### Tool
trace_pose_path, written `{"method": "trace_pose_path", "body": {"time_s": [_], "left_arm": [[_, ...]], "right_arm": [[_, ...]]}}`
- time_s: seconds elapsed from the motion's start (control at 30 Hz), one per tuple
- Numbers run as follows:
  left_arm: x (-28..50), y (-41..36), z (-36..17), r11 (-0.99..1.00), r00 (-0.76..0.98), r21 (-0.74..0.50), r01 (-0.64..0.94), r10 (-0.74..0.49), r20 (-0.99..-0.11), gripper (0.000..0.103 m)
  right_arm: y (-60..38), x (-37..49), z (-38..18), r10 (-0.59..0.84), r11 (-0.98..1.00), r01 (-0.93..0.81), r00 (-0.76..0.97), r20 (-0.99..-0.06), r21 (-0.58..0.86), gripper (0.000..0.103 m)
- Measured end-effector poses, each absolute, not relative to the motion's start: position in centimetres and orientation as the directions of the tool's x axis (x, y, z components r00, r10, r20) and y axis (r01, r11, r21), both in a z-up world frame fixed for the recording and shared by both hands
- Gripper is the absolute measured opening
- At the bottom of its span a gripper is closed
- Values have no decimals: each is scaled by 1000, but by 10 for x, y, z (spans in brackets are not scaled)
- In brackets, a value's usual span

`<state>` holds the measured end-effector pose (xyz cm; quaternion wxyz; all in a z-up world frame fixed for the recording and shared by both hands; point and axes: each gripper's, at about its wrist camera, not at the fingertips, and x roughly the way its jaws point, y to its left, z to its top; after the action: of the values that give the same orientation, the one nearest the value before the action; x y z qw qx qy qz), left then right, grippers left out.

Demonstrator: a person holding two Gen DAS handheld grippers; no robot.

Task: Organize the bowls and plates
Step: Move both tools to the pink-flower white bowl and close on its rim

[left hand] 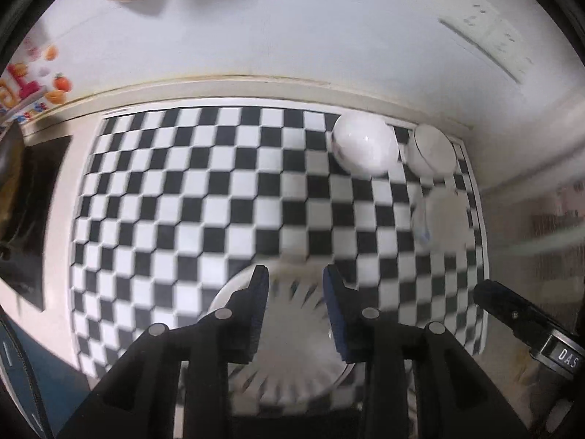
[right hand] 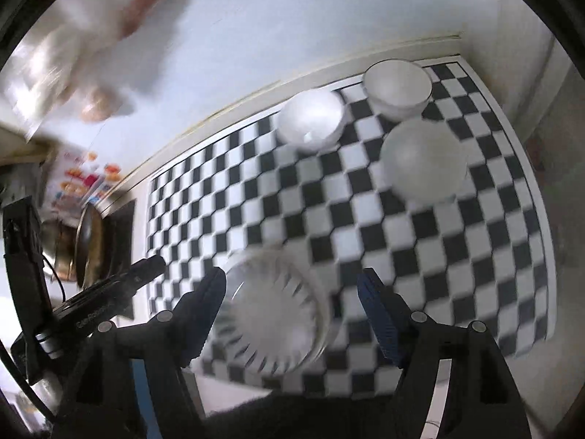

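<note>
A ribbed white plate point(left hand: 292, 333) lies on the checkered mat point(left hand: 182, 201) at its near edge; it also shows in the right wrist view point(right hand: 270, 311). My left gripper point(left hand: 296, 285) is open just above this plate. My right gripper point(right hand: 292, 289) is open wide over the plate, the plate nearer its left finger. Two white bowls point(left hand: 365, 146) point(left hand: 433, 150) stand at the mat's far right; they also show in the right wrist view point(right hand: 310, 119) point(right hand: 398, 84). A flat pale plate point(right hand: 424, 161) lies in front of them, blurred in the left wrist view point(left hand: 444, 219).
A dark pan point(right hand: 91, 241) sits on a stove left of the mat. A white wall with a socket strip point(left hand: 486, 40) rises behind the counter. The other gripper's black body point(left hand: 526, 322) shows at the right of the left wrist view.
</note>
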<state>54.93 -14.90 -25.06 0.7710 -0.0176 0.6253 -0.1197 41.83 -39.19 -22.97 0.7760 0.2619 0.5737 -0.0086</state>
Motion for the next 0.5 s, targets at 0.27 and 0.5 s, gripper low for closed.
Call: {"method": "trace_pose_path", "body": {"time_s": [0.27,0.5], "left_arm": [[670,-220,-332,971,13,-218,100,-220,-975,28],[730,-248,-388,972,-70,-219,81,-213,-975,28]], "right_arm": [[-470,563,-316,331,861,329,218,-918,388,59],[-485,638,-388,390,851,342,97,-916,398,52]]}}
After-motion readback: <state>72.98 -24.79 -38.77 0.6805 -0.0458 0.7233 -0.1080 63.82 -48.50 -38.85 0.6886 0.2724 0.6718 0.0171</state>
